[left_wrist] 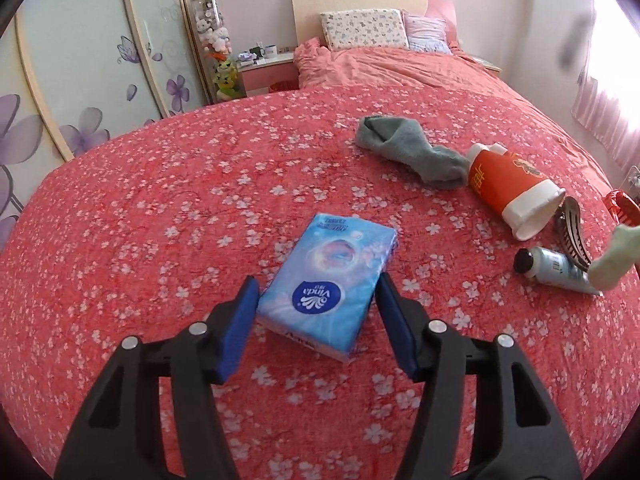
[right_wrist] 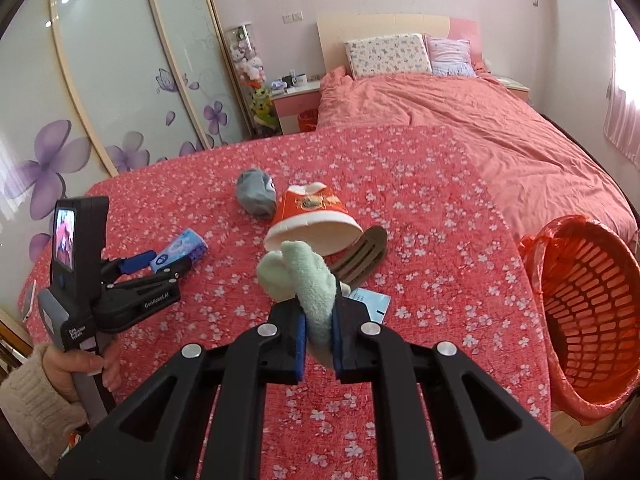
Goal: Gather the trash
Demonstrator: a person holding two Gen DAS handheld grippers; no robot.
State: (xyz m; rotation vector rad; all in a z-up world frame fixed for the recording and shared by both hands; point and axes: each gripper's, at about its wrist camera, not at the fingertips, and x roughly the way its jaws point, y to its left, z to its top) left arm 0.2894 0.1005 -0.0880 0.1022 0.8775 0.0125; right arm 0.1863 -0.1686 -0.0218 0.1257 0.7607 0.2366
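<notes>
**Two grippers at work over a cluttered bedspread**

Two hand-held grippers reach over a wide bed [left_wrist: 160, 208] covered in a red spread with small white blossoms. Behind it stand a sliding wardrobe [left_wrist: 80, 80] printed with purple flowers, a headboard and two pillows [left_wrist: 364, 30]. Off the bed's right side, seen from the right wrist view, an orange slatted basket [right_wrist: 592, 312] lined with a red bag lies tipped, its mouth facing the bed.

The left gripper [left_wrist: 316, 292] straddles a blue tissue pack [left_wrist: 328, 276] lying flat on the spread — its blue pads sit half open, one on each side of the pack, close to its edges but not clearly pressing. A hand [right_wrist: 86, 368] in a cream knit sleeve holds this gripper's handle.

The right gripper [right_wrist: 320, 324] is clamped tight on a pale green sock [right_wrist: 308, 280], which stands up from between the pads, lifted clear of the spread.

Near the bed's right side, a red and white paper cup [left_wrist: 508, 188] lies on its side, just beside a grey sock [left_wrist: 404, 148]. Next to the cup's mouth lies a brown hair clip [left_wrist: 570, 228] and a small blue tube [left_wrist: 556, 270] with a black cap — the tube rests close under the raised sock.
</notes>
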